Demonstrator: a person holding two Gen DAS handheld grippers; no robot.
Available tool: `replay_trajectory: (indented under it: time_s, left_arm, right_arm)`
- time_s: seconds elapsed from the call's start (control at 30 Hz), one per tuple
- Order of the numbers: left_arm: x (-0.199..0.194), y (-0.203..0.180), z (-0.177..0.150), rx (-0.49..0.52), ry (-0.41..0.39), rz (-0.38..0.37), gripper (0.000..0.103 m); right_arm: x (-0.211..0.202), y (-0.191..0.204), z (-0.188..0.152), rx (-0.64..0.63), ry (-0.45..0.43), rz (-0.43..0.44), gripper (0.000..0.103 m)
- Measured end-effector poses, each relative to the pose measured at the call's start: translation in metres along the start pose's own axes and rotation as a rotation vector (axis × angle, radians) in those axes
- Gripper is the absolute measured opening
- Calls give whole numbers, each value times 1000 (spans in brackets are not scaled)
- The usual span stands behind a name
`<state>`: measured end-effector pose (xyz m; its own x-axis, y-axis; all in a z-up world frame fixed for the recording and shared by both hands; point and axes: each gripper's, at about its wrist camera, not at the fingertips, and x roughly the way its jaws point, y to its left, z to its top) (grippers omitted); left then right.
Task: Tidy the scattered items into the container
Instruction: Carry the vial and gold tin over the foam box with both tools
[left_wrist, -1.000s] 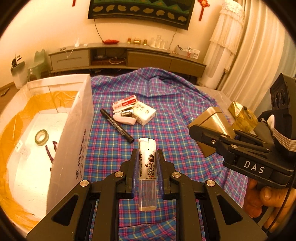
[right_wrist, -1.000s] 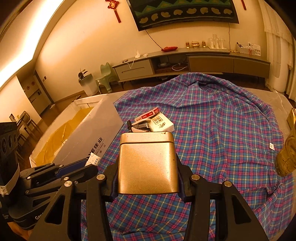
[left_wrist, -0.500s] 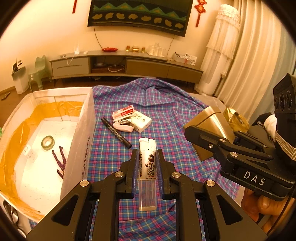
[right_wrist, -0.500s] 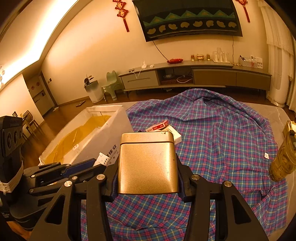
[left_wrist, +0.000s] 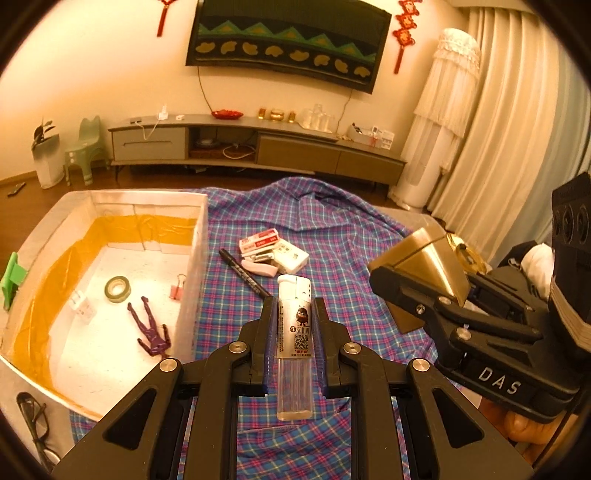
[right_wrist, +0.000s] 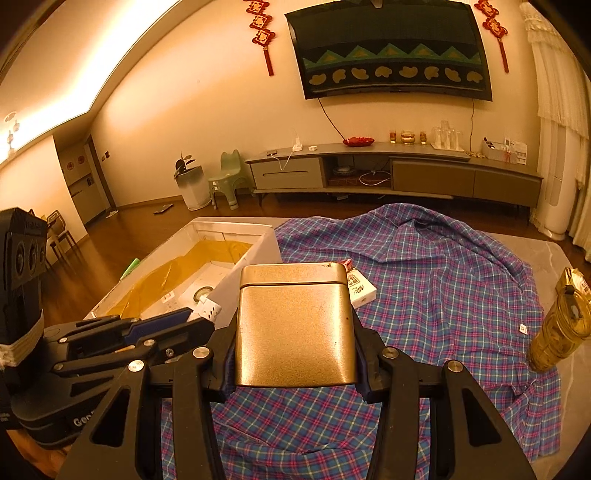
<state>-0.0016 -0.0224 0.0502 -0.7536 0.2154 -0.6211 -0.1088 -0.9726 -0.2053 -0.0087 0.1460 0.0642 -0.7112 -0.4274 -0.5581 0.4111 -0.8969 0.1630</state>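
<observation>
Left claw (left_wrist: 294, 321) tilted downward, clamped nearly shut on a clear lighter (left_wrist: 294, 334), held up above the plaid cloth (left_wrist: 343, 236). Right claw (right_wrist: 294, 332) angled likewise, half spread and gripping a gold tin (right_wrist: 293, 325) by its sides. Both risen since a second ago, with more of the white box (left_wrist: 199, 236) interior now exposed: tape roll (left_wrist: 117, 289), purple figure (left_wrist: 151, 328), pink clip (left_wrist: 177, 291). Box wall just left of the lighter; open floor inside. Marker (left_wrist: 243, 273) and small packets (left_wrist: 273, 251) ahead on the cloth.

Black angular fingers (left_wrist: 266, 332) with silver screws, white "DAS" lettering.
</observation>
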Motion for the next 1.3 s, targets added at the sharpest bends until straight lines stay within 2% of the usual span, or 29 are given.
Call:
replay_trajectory:
  time_s: [0.67,1.3]
  left_arm:
    - [-38,51,4,-83,-57,27,18]
    - [-51,139,5,-213,-74,94,18]
  right_arm:
    - [-4,64,21,-77,-51,30,49]
    - [39,121,34,-121,-33,116,49]
